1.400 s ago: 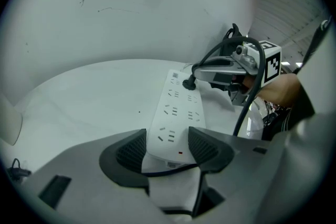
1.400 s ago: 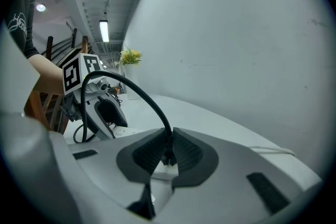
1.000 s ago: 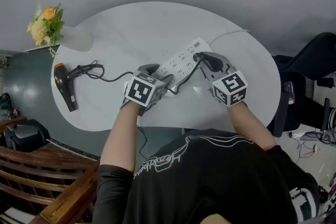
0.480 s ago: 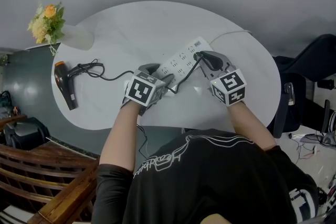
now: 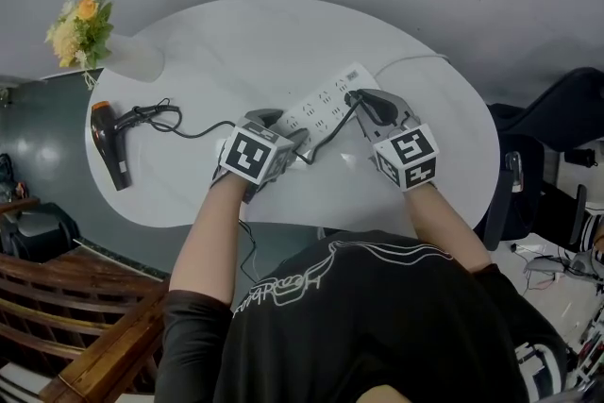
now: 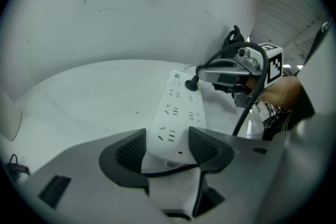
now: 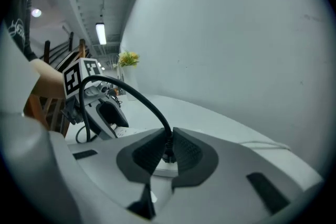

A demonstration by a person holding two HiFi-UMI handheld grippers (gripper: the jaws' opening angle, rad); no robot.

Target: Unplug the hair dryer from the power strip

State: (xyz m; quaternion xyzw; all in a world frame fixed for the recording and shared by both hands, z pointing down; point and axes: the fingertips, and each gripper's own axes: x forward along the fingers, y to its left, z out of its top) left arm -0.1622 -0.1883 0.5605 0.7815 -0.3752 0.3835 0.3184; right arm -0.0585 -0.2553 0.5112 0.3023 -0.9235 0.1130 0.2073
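1. At the left edge of the white table (image 5: pixel 236 42) stands a vase (image 5: pixel 135 61) of yellow flowers (image 5: pixel 78 25). Just in front of it the hair dryer (image 5: pixel 106 146) lies flat on the tabletop, well apart from both grippers.
2. The dryer's black cord (image 5: pixel 193 129) loops beside its handle. From there it runs right across the table and passes under the left gripper (image 5: pixel 283 135).
3. The left gripper (image 6: pixel 168 147) pinches the near end of the white power strip (image 6: pixel 176 107), with one ribbed pad against each long side. The strip lies flat on the table and runs diagonally up to the right in the head view.
4. At the strip's far end the black plug (image 6: pixel 191 83) stands in a socket. The cord rises from it in an arc and bends back toward the left gripper.
5. The right gripper (image 7: pixel 168 150) is closed on that plug (image 7: pixel 168 157). Its two pads are pressed against either side of the plug, just where the cord comes out.
6. Right of the grippers, a thin white cable (image 5: pixel 415 59) leaves the far end of the power strip (image 5: pixel 326 102) and curves toward the table's right rim.
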